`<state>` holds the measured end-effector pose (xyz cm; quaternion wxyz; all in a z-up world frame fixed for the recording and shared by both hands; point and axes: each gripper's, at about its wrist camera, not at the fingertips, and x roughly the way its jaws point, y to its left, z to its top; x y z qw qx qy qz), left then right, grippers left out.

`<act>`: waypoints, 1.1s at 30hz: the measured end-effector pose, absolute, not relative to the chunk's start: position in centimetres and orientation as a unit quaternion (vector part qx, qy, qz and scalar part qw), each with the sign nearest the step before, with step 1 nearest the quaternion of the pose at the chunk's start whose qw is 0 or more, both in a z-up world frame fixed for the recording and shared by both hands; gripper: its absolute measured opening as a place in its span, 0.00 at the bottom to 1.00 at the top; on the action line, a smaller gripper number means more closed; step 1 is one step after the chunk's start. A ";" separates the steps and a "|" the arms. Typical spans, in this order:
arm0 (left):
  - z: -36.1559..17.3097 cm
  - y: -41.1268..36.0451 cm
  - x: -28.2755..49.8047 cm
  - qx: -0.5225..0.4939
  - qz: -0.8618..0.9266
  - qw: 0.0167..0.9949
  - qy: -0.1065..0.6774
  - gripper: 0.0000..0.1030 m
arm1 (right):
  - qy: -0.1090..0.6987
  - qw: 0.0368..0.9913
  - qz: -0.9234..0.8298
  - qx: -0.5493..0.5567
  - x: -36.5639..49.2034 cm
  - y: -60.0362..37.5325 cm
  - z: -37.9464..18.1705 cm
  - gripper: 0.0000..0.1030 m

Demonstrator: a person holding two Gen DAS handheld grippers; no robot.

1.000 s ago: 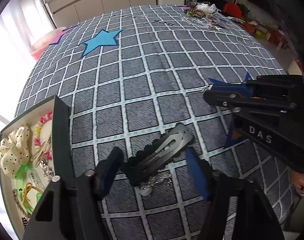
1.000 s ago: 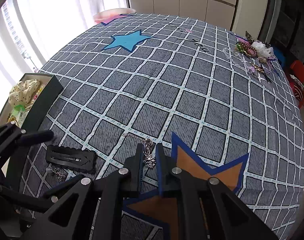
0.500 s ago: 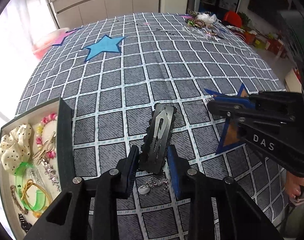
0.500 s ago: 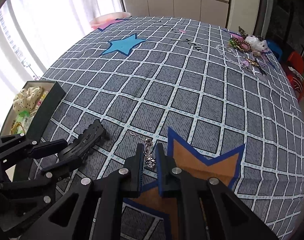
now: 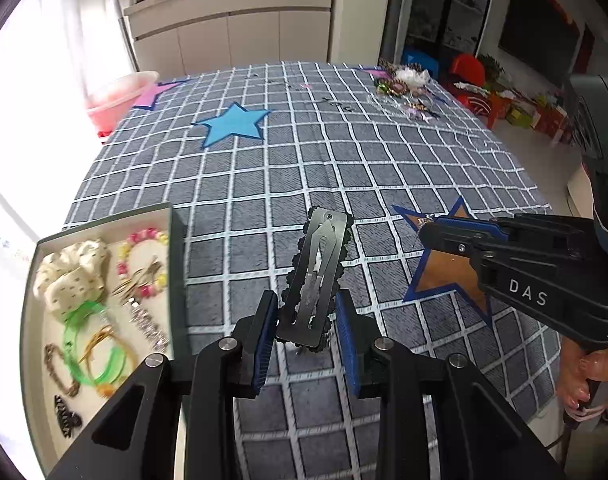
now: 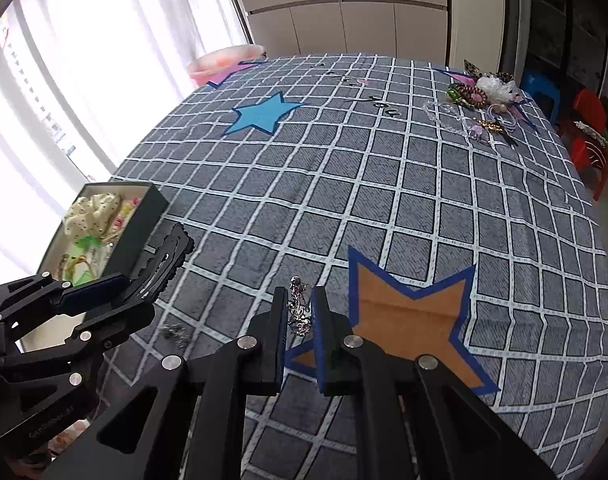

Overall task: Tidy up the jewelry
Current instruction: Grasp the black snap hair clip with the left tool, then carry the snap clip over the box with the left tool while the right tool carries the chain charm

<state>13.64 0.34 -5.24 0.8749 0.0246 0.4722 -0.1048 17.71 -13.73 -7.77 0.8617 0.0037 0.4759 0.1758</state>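
Grey checked tablecloth [image 6: 384,208] carries an open jewelry box [image 5: 176,264], a small silver piece [image 6: 176,331] and a far accessory pile [image 6: 480,100].

a grey checked cloth [image 6: 384,208] with white grid lines covers the table. a blue star [image 6: 266,114] lies on it toward the far left, an orange star [image 6: 416,320] edged in blue at the near right, and pink stars at both far corners. a pink basin [image 5: 116,98] stands just off the far left corner. white cabinets [image 6: 344,24] line the wall beyond the far edge. red and blue stools [image 6: 584,120] stand past the right edge.
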 end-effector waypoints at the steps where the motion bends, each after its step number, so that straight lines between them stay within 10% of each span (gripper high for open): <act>1: -5.0 0.6 13.3 0.023 -0.102 0.876 0.470 0.36 | 0.474 0.862 0.178 0.006 17.4 -13.6 -7.4 0.12; 33: -3.7 15.9 2.3 -0.036 -0.016 0.898 0.438 0.36 | 0.438 0.852 0.286 -0.034 8.5 0.2 -1.6 0.12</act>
